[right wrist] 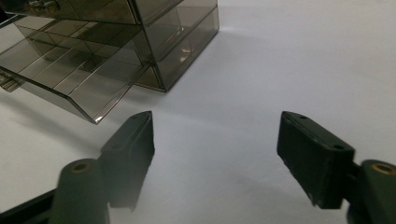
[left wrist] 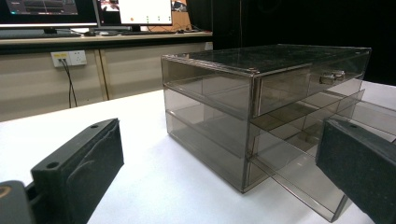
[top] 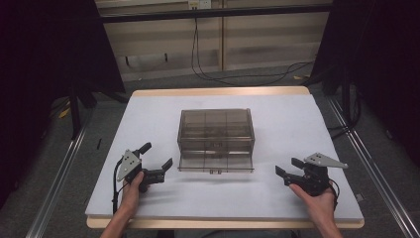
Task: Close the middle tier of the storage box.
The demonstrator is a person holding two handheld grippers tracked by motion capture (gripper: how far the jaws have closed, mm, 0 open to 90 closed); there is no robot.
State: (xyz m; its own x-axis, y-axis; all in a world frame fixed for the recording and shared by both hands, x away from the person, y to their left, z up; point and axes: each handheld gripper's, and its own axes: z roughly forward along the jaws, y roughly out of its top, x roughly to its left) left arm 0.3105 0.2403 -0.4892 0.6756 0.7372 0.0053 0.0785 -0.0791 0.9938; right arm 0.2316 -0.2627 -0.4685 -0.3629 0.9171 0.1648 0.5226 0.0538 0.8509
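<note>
A smoky see-through drawer cabinet (top: 216, 133) stands in the middle of the white table (top: 297, 119). Its bottom drawer (top: 216, 163) is pulled out toward the person; the upper drawer (left wrist: 299, 84) with a small handle sits closed. My left gripper (top: 157, 157) rests low at the cabinet's front left, held by a hand, its jaws wide apart with nothing between them. My right gripper (top: 289, 168) sits at the front right, also open and empty, pointing toward the pulled-out drawer (right wrist: 70, 79). The cabinet (left wrist: 261, 107) fills the right half of the left gripper view.
Cables trail over the floor (top: 237, 74) beyond the table's far edge. Dark stands (top: 74, 109) flank the table on both sides. A bench with monitors (left wrist: 84, 9) and a wall socket (left wrist: 69, 58) lies behind.
</note>
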